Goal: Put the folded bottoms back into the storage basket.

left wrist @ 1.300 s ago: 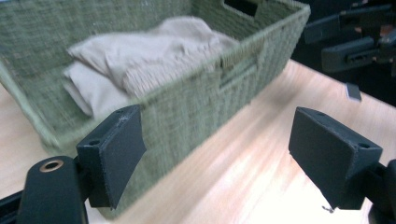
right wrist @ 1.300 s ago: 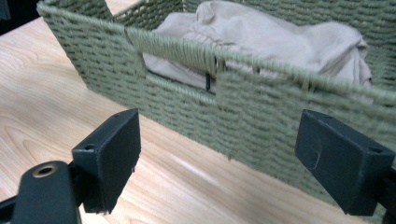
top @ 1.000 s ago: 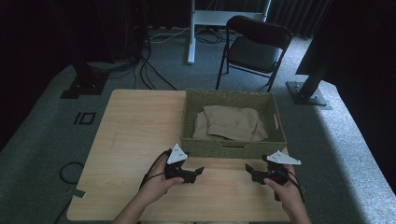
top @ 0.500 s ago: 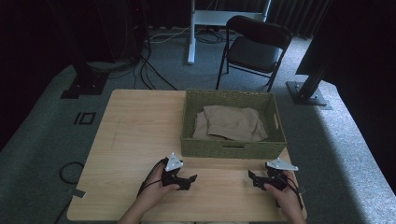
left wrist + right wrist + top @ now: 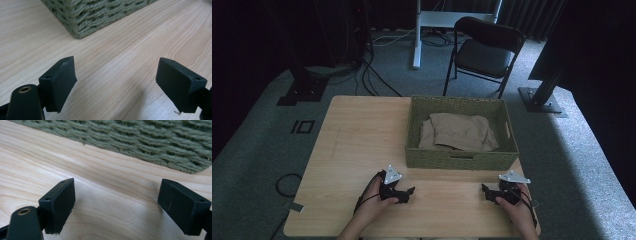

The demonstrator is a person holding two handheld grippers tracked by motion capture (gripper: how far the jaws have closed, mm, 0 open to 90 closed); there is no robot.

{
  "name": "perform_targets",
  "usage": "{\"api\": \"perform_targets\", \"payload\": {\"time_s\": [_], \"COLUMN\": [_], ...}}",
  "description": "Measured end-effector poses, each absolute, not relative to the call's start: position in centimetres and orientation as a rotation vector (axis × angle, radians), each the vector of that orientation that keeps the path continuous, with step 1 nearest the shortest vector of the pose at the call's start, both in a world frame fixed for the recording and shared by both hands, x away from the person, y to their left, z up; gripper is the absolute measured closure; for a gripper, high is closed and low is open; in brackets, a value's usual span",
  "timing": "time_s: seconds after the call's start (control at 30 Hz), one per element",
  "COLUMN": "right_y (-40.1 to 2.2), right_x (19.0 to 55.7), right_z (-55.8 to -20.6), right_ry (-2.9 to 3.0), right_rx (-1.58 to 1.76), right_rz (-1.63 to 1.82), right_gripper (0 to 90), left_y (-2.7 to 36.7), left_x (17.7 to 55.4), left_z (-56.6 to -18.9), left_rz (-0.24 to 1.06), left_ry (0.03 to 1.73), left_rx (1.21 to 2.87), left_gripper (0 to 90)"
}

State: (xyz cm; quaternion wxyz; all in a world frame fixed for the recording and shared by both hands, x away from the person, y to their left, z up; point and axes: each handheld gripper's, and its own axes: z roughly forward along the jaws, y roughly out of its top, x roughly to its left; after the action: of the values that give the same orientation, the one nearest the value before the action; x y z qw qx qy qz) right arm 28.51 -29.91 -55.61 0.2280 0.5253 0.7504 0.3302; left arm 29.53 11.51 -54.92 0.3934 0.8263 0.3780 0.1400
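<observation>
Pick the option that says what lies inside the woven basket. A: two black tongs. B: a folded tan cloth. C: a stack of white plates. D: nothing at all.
B: in the high view a crumpled, folded tan cloth lies inside the green woven basket, while both tongs rest outside it on the wooden table.

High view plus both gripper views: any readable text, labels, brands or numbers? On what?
None readable.
Basket: woven green wall, no tag or label.
Cloth in the basket: plain tan, no print.
Table: bare wood grain, no marks.
Left gripper and right gripper: black fingers and grey plates, no lettering.
Floor mark left of the table: a rectangular outline, not text.
</observation>
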Motion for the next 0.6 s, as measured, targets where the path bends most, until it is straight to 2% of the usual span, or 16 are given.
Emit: {"api": "perform_targets", "payload": {"time_s": [0.2, 0.37, 0.6], "right_y": [-30.00, -30.01, -30.00], "right_x": [28.85, 28.90, 28.91], "right_z": [-55.64, -55.65, -55.66], "right_ry": [2.061, 2.059, 2.058], "right_rx": [1.465, 1.472, 1.474], "right_rz": [0.898, 0.898, 0.898], "right_gripper": [13.8, 13.5, 13.5], "left_y": [11.57, 11.33, 10.90], "left_x": [29.60, 29.43, 29.22], "left_z": [-55.15, -55.22, -55.28], "left_rz": [0.370, 0.434, 0.469], "left_ry": [0.995, 1.006, 1.089], "left_rx": [2.130, 2.167, 2.149], "left_gripper": [17.4, 17.4, 12.4]}}
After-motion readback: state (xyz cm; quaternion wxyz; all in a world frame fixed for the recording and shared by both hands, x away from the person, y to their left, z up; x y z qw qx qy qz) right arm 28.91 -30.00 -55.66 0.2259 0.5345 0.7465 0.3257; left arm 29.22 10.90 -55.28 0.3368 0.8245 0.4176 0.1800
